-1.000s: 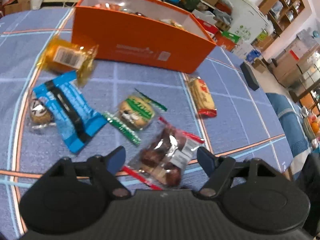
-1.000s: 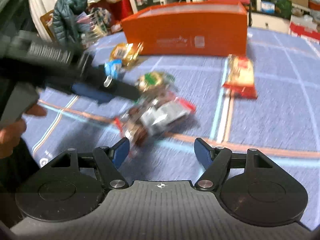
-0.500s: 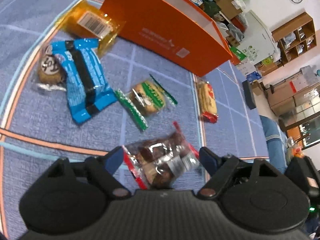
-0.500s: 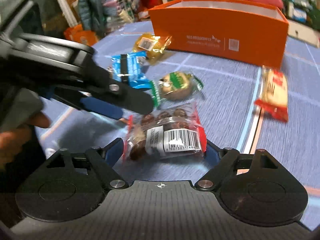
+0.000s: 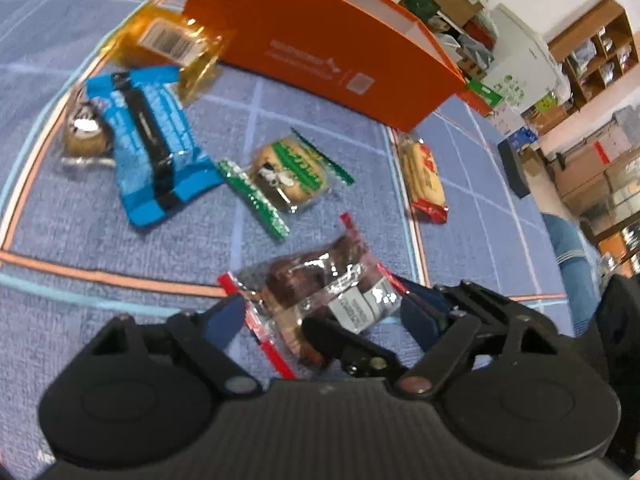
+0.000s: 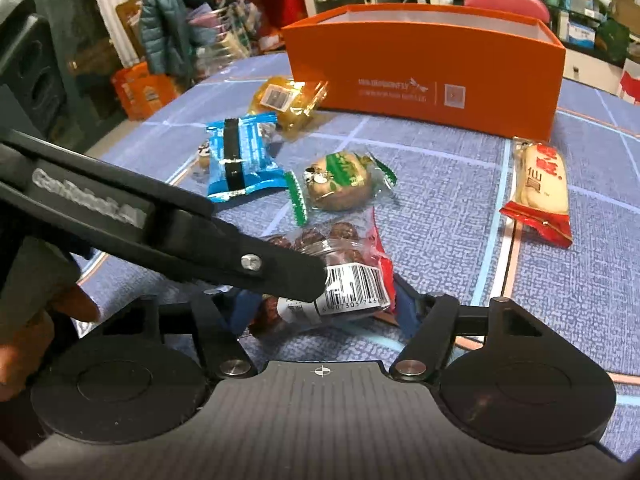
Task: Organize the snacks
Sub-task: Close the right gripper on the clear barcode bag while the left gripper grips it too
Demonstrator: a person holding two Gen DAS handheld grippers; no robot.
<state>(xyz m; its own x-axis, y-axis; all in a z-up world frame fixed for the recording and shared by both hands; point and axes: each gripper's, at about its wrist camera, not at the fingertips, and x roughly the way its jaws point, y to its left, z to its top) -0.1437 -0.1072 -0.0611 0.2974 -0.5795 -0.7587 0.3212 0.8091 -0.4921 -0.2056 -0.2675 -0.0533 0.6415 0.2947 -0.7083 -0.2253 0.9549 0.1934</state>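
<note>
Right now both grippers crowd one clear packet of dark brown sweets (image 6: pixel 336 276), which lies on the blue tablecloth (image 6: pixel 560 280) nearest the cameras; the right gripper (image 6: pixel 320 304) has the packet between its blue pads and its jaws are closing, seemingly just meeting the wrapper's edges; the left gripper (image 5: pixel 320 316) is spread wide astride the same packet, its pads not pressing. Beyond lie a green-wrapped cake (image 6: pixel 340 184), a blue packet (image 6: pixel 240 156) partly covering a small brown biscuit (image 5: pixel 86 136), a yellow packet (image 6: pixel 288 100) just in front of the orange box (image 6: pixel 424 84), and a red-ended wafer (image 6: pixel 540 188) off to the right. Six snacks are loose on the cloth; the box's inside is hidden, so most sorting seems left.
</note>
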